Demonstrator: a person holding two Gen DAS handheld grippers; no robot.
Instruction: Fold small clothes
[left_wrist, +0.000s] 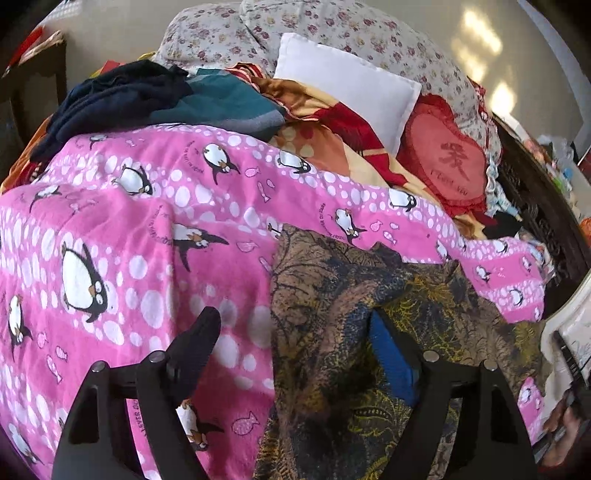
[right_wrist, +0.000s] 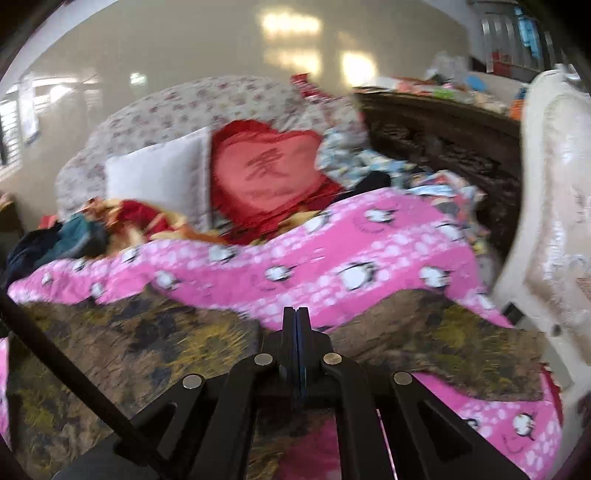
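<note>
Ahead of both my grippers spreads the pink blanket (left_wrist: 147, 229); on it, under my fingers, lies the brown patterned cloth (left_wrist: 332, 295), spread and rumpled; beyond sit a white pillow (left_wrist: 343, 85) and a red heart cushion (right_wrist: 266, 173), side by side; my left gripper (left_wrist: 295, 332) stands wide, one finger over the blanket, the other over the cloth; my right gripper (right_wrist: 296, 317) is pressed together above the cloth's far edge, whether it pinches fabric I cannot tell.
</note>
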